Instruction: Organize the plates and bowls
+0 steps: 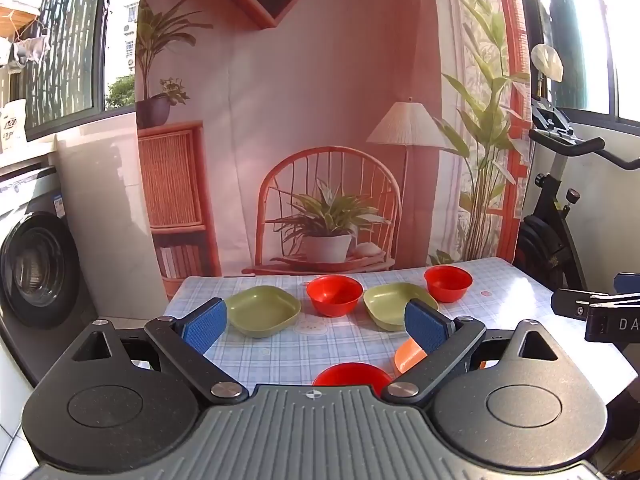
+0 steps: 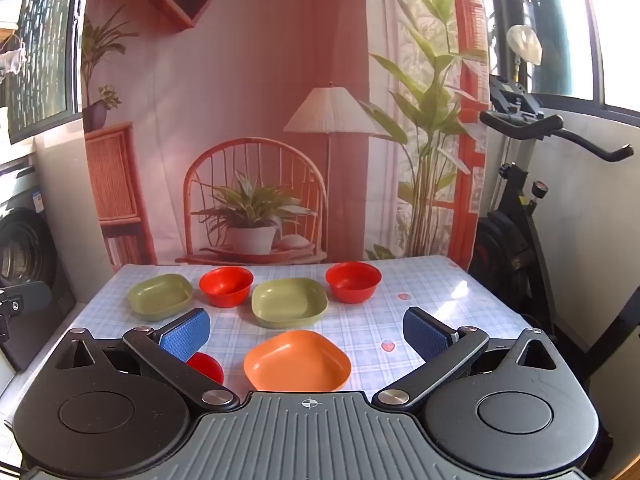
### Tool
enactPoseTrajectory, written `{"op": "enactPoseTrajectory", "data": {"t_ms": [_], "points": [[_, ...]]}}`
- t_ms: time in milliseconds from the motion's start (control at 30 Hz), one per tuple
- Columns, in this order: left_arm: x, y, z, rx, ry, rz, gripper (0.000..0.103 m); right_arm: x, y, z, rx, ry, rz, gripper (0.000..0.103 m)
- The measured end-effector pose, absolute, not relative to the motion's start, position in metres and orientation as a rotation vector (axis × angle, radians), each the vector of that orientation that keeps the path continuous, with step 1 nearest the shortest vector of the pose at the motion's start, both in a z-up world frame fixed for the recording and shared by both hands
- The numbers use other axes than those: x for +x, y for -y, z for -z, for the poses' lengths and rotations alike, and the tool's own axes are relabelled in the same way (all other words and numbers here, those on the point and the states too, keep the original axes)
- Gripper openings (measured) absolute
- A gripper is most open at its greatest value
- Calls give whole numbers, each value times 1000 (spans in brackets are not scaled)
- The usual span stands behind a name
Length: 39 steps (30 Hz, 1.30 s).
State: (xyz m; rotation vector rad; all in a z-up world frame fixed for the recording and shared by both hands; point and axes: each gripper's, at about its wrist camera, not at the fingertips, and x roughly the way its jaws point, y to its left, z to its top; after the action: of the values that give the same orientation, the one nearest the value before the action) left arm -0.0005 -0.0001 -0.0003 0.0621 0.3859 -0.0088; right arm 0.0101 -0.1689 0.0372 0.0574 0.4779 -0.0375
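Both tongs, left (image 1: 316, 322) and right (image 2: 306, 330), gape wide and hold nothing. On the surface (image 2: 440, 312), two green plates (image 2: 290, 302) alternate with two red bowls (image 2: 353, 281). Only the right view shows the orange plate (image 2: 297, 361) whole; the near red bowl (image 1: 352, 374) is half hidden in both.

From my left wrist view only one bit of lettering reads clearly — white capitals "DA" on the dark body of the right claw (image 1: 612, 322), cut off by the frame edge. A white bag (image 1: 12, 126) on the window ledge carries dark print, too blurred for me to read. A label on the washer (image 1: 40, 268) — unreadable too. The right wrist view gives me nothing legible.
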Motion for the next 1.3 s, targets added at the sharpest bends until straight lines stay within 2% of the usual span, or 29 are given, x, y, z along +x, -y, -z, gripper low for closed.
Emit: {"op": "enactPoseTrajectory", "data": {"t_ms": [1300], "points": [[0,-4,-1,60,-390,37,97,9,166,-35,46,-465,39,103]]}}
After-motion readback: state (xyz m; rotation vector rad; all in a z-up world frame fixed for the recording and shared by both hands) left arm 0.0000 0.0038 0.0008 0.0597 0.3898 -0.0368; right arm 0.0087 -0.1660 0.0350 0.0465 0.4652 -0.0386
